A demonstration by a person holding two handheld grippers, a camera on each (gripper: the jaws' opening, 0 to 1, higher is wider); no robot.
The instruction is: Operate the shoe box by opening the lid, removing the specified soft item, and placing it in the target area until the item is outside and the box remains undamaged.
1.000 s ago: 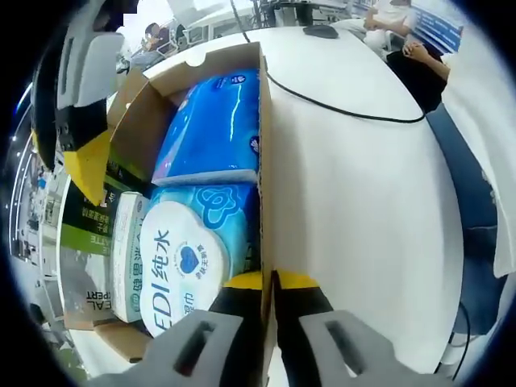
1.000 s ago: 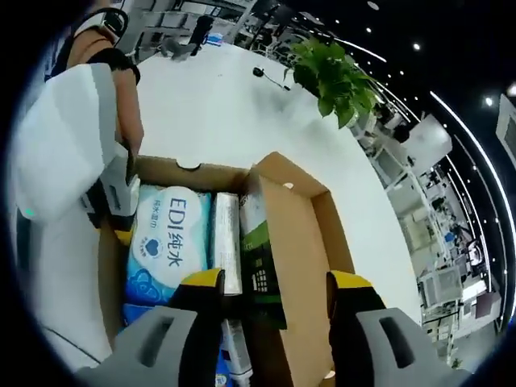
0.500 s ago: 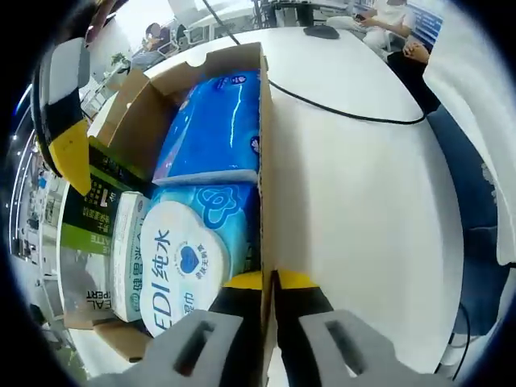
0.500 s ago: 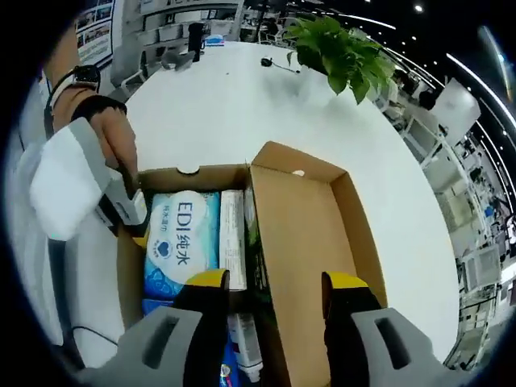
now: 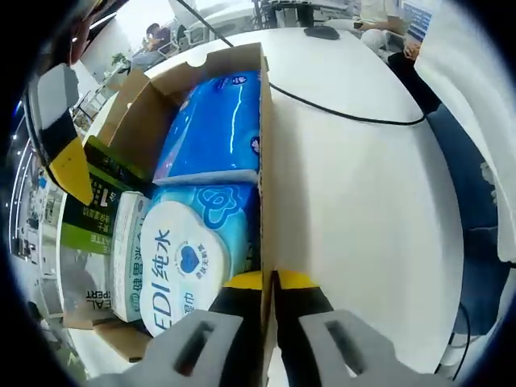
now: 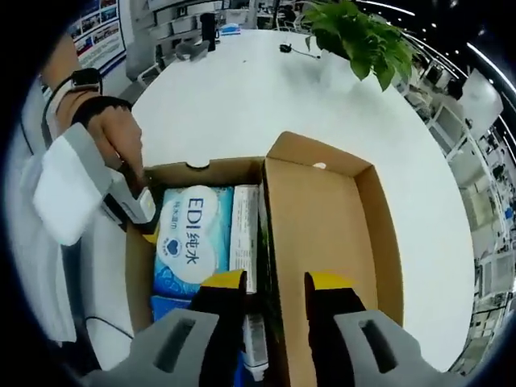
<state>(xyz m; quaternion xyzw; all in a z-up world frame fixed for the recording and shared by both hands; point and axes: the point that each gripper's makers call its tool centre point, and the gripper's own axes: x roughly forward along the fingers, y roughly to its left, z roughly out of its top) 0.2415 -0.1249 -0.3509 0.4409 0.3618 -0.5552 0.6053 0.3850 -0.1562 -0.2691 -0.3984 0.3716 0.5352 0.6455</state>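
Note:
The cardboard shoe box (image 5: 265, 121) lies open on the white table, its lid (image 6: 322, 234) folded flat to the side. Inside are a round-labelled blue EDI wipes pack (image 5: 181, 258) (image 6: 192, 238), a blue tissue pack (image 5: 214, 121), a slim white box (image 5: 127, 250) (image 6: 244, 234) and a green-black box (image 5: 89, 218). My left gripper (image 5: 270, 282) is shut on the box's side wall; in the right gripper view it shows at that wall (image 6: 133, 205). My right gripper (image 6: 276, 282) hovers open over the lid's hinge edge. One of its fingers (image 5: 68, 169) shows in the left gripper view.
A black cable (image 5: 339, 109) runs across the white table (image 5: 363, 210) beside the box. A mouse (image 5: 321, 31) and a seated person (image 5: 387, 12) are at the far end. A potted plant (image 6: 363, 40) stands beyond the box. A hand with a watch (image 6: 113, 133) holds my left gripper.
My right gripper's jaws have drawn closer together, and in the left gripper view it has slid leftward. The left gripper and the box contents have not moved.

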